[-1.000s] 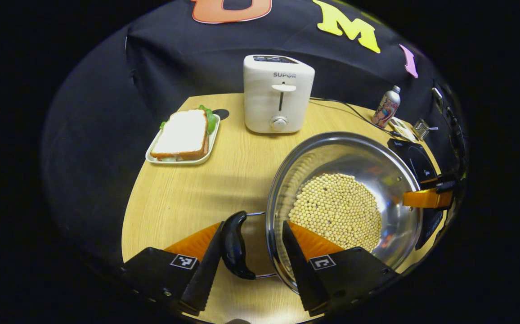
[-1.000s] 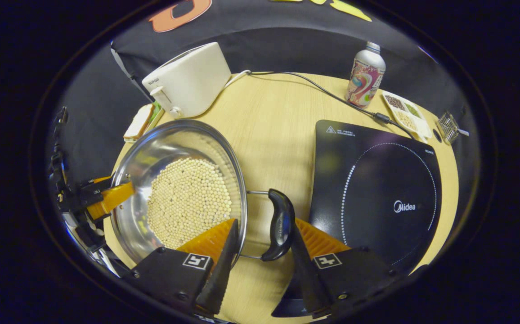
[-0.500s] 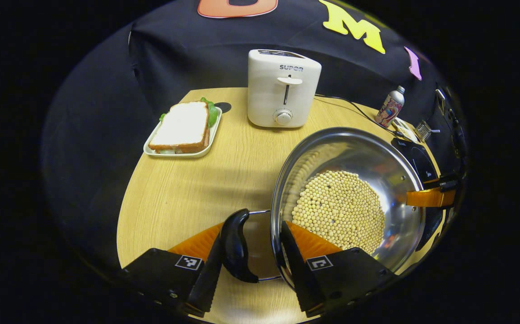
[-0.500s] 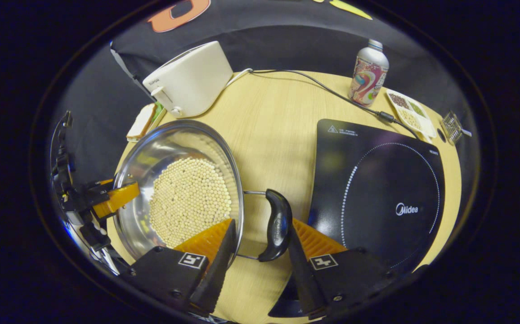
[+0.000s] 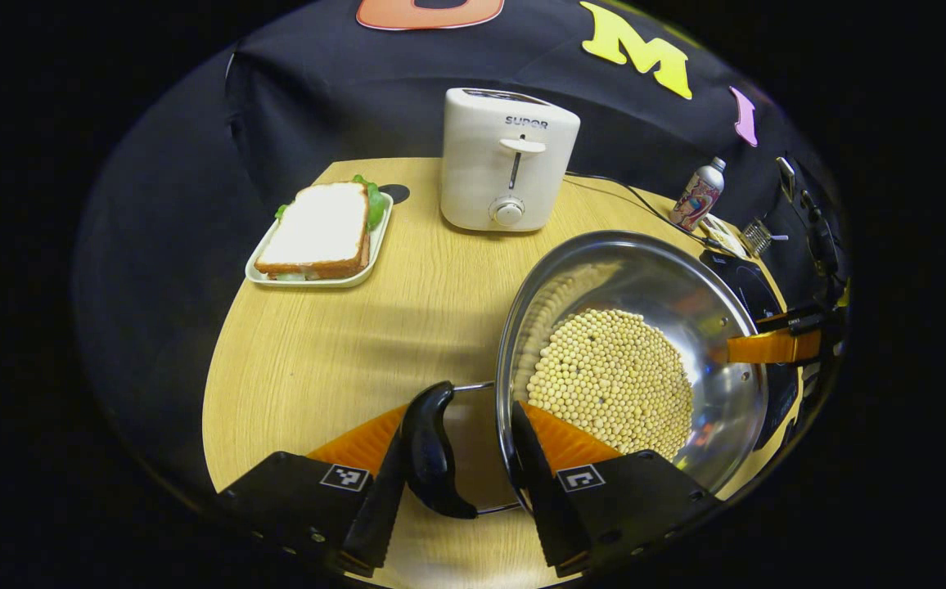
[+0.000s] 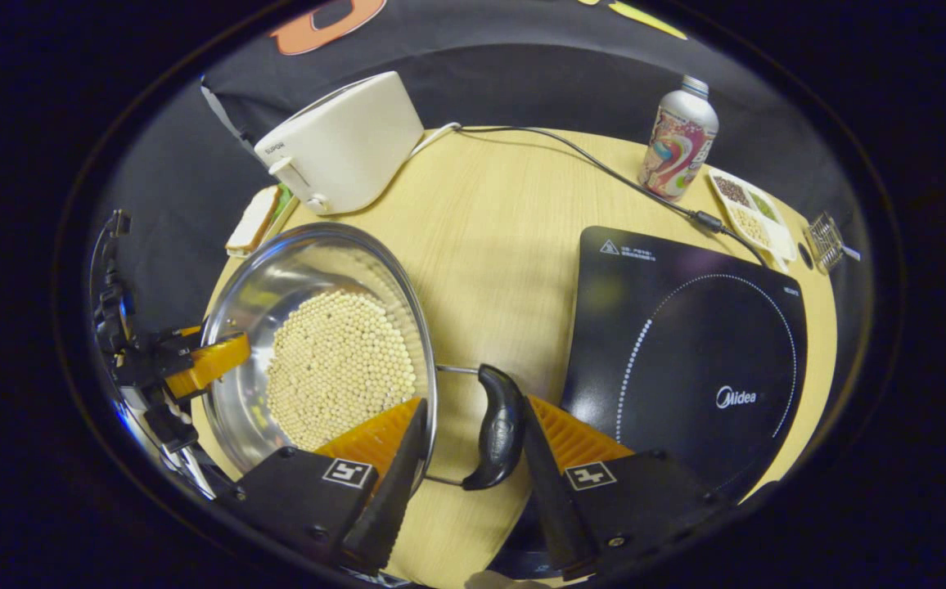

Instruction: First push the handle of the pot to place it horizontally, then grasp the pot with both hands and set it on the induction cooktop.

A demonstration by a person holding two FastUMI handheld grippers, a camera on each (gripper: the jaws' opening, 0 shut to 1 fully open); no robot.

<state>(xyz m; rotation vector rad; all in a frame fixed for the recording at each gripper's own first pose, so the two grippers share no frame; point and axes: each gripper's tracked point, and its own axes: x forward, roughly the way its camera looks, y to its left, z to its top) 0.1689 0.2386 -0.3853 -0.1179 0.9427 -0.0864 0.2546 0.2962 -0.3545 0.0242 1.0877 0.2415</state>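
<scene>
A steel pot (image 5: 628, 278) holding pale beans (image 5: 612, 376) sits between my two grippers, just left of the black induction cooktop (image 6: 702, 352). My left gripper (image 5: 458, 406) is shut across the pot's near side: one finger lies against the black side handle (image 5: 432, 450), the other inside the rim. My right gripper (image 6: 474, 402) clamps the opposite black handle (image 6: 499, 425) and the pot (image 6: 277, 278) wall in the same way. Each gripper also shows at the pot's far rim in the other's view, the right gripper (image 5: 768, 345) and the left gripper (image 6: 203, 364). Both handles lie level.
A white toaster (image 5: 508, 159) stands at the back of the round wooden table (image 5: 342, 343), with a sandwich on a tray (image 5: 317, 229) to its left. Behind the cooktop are a bottle (image 6: 677, 139), a black cable (image 6: 587, 164), a small sectioned dish (image 6: 747, 217) and a wire rack (image 6: 825, 237).
Both grippers have closed in slightly on the handles. The table and toaster have shifted in both views while the pot keeps its place between the fingers.
</scene>
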